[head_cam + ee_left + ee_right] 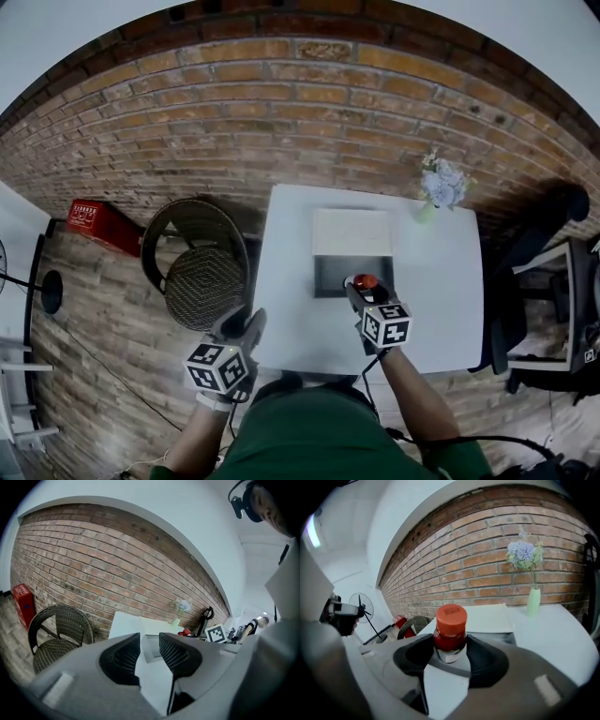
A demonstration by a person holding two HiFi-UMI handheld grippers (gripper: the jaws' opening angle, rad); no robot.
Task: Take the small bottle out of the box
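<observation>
Over the white table [441,281], head view: right gripper [360,285] held the small bottle [366,280] above the open box [333,277], apparently clear of it. Left gripper view: left gripper [149,651] stood parted and empty, kept aside. Right gripper view: jaws clamped the bottle's body, cap upright, likely for a secure carry.

Diffuse, even light is filling all three views; its source is not showing. The white desk [450,281] is reading close to overexposed and is casting a soft shadow along its left side. Fisheye distortion is bending the brick wall [281,112] and blackening the corners. The left hand-held gripper [149,644] and right hand-held gripper [451,648] are blurring close-up; the small bottle [451,616] is rendering sharp.
</observation>
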